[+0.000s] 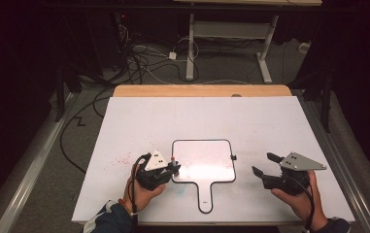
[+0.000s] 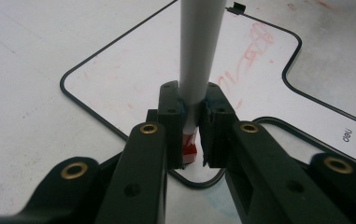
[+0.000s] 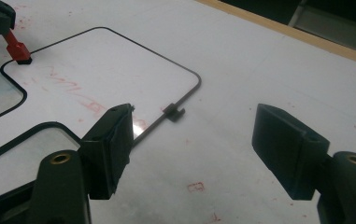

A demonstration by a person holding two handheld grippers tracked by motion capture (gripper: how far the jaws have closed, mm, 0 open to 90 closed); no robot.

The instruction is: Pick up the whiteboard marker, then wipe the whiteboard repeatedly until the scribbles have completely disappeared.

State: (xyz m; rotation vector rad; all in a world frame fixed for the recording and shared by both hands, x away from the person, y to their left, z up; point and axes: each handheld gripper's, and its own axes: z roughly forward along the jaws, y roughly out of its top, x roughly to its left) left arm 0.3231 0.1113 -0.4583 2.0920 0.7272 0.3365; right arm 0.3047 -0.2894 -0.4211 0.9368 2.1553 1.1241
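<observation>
A small paddle-shaped whiteboard (image 1: pixel 203 167) with a thin black rim lies flat on the white table (image 1: pixel 139 121), its handle toward the person. Faint red marker strokes (image 2: pixel 252 49) cross its surface, and red specks dot the table to its left.

The left tongs (image 1: pixel 172 167) are clenched on a grey-barrelled marker (image 2: pixel 199 56) with a red end; the marker stands between the pads, and in the right gripper view its red end (image 3: pixel 17 49) rests at a corner of the whiteboard, right by the rim. In the high view this corner is the board's left edge, where the left hand (image 1: pixel 141 191) holds the tongs low over the table.

The right tongs (image 1: pixel 265 165) are released, jaws wide apart with nothing between them. They hover over bare table just to the right of the whiteboard, near a small black clip (image 3: pixel 173 112) on the board's rim, not touching it. The right hand (image 1: pixel 299 196) holds them from below.
</observation>
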